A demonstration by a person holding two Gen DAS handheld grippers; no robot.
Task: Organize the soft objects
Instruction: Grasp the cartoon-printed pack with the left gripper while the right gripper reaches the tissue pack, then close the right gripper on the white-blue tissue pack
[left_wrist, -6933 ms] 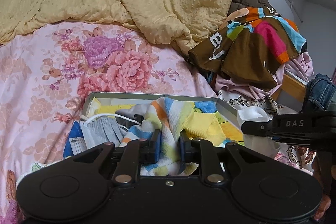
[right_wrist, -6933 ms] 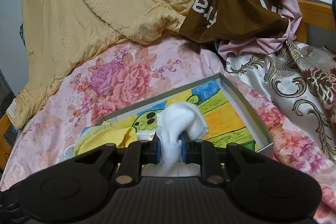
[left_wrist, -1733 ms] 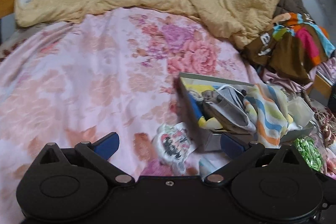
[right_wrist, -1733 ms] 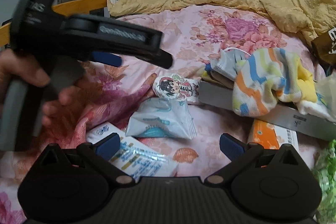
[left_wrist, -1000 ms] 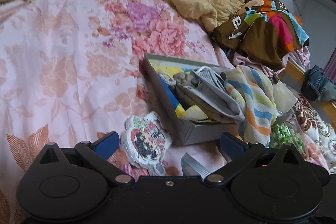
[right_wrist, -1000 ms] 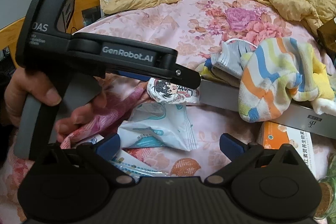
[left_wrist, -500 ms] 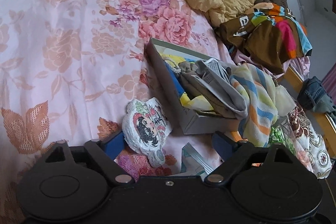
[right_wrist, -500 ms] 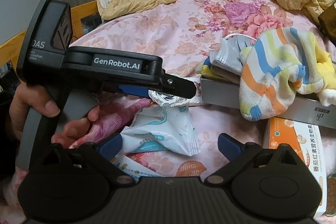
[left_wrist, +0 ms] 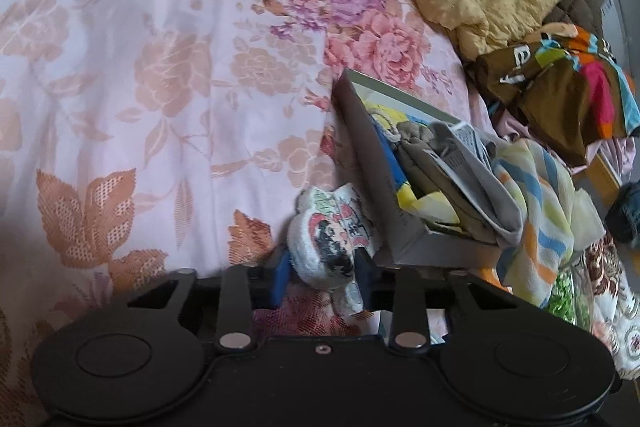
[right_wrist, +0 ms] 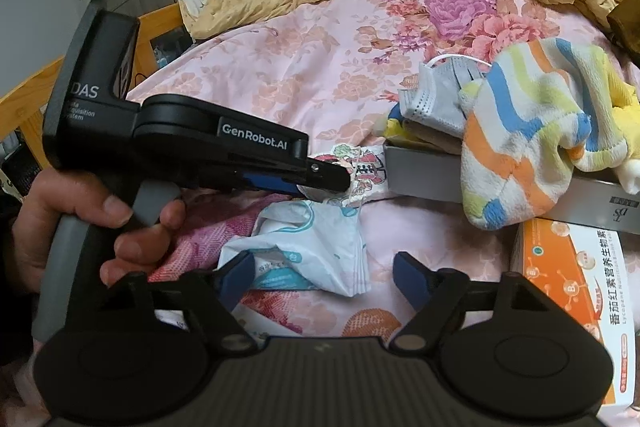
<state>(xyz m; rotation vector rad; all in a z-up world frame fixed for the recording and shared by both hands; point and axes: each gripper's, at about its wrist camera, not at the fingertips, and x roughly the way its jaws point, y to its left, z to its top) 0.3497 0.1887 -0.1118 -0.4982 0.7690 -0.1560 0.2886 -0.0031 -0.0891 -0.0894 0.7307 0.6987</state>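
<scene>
A: Cartoon plush patch [left_wrist: 334, 241], lying on the bed sheet [left_wrist: 160, 67] against the near left corner of the grey box [left_wrist: 372, 163]. Left tongs [left_wrist: 320, 273] have just been closing; pads now squeeze its lower end. A second back they stood wide with the patch loose between them.

B: So a pick-up looks underway, likely bound for the box. Right tongs [right_wrist: 324, 275]?

A: Also closing, but not yet gripping; pads straddle the white packet [right_wrist: 316, 247] without pressing it.

B: Counts, left to right?

A: One patch, one packet, one box holding at least one grey mask [right_wrist: 444, 99] and one striped towel [right_wrist: 532, 123] draped over its front wall; one orange carton [right_wrist: 576, 291] at right.
</scene>
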